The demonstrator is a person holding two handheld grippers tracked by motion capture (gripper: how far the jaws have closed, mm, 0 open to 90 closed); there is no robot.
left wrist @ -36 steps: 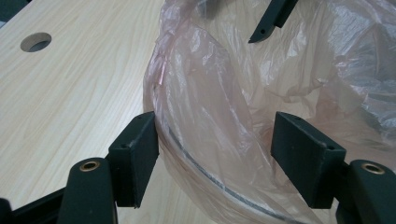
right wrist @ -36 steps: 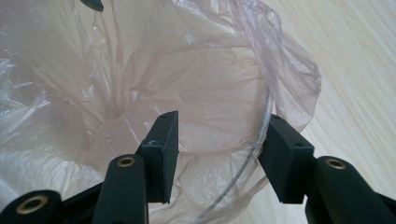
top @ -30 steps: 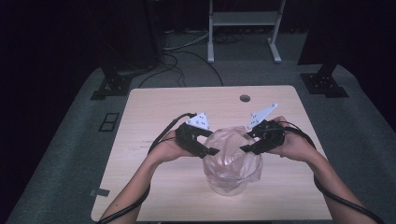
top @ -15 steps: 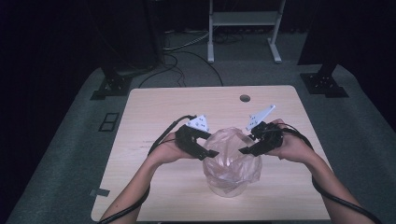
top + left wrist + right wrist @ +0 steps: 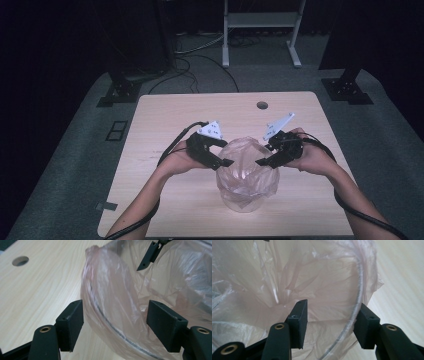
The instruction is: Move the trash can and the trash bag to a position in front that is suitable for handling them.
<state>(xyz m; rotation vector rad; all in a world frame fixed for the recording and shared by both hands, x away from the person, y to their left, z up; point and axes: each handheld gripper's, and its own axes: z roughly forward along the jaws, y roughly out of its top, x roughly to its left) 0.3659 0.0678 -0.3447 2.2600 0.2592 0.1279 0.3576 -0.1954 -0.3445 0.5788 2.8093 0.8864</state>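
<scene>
We are looking at a clear round plastic container (image 5: 247, 192) lined with a thin, pinkish translucent plastic bag (image 5: 246, 162), sitting toward the near edge of the pale wooden table (image 5: 160, 120), about midway between its left and right edges. The bag's crumpled top is rising above the container's rim. The left gripper (image 5: 223, 161) is straddling the bag's left side with its black fingers (image 5: 70, 323) spread open, film and rim between them. The right gripper (image 5: 264, 160) is doing likewise on the right side, fingers (image 5: 298, 321) also apart. A round hole (image 5: 261, 105) is showing near the table's far edge.
</scene>
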